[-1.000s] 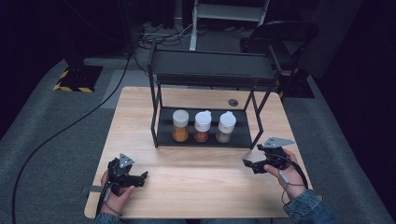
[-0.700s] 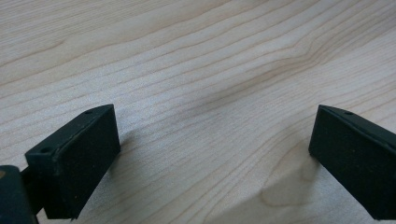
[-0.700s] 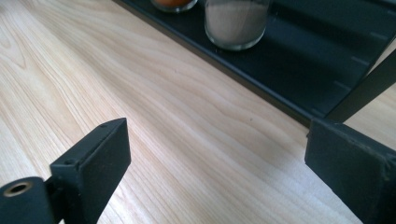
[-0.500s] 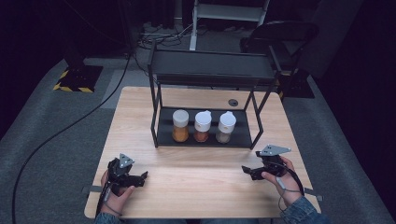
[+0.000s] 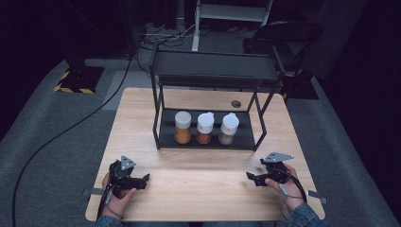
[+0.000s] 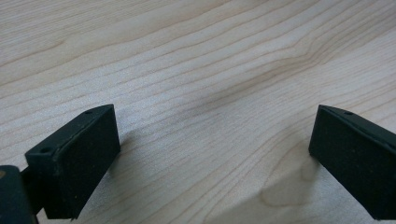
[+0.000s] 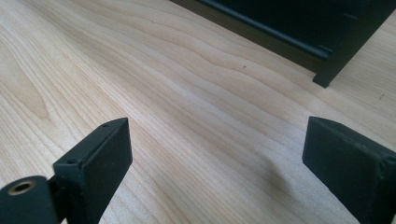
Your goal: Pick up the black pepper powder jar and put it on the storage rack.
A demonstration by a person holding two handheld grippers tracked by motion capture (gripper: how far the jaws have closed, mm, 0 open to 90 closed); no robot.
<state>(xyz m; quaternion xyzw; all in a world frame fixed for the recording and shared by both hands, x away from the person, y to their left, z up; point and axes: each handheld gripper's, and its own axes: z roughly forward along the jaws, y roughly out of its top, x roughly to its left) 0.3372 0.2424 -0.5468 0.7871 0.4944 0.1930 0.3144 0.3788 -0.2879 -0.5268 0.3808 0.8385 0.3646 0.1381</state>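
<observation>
High view: right gripper (image 5: 254, 178) has sunk toward the desk (image 5: 208, 189) near the rack's (image 5: 208, 137) right foot; likely settling rather than reaching. Three jars (image 5: 204, 128) stand on the rack's lower shelf, untouched.
Left gripper view: left gripper (image 6: 212, 154) released over pale wood grain.
Right gripper view: matte black fingers (image 7: 93, 172) released, slightly narrowing, nothing between

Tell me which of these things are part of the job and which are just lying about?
Part of the job:
- left hand-held gripper, open
- right hand-held gripper, open
- three spice jars
- black two-tier rack holding them

Just lying about:
- black cable on the floor
- black chair behind the table
</observation>
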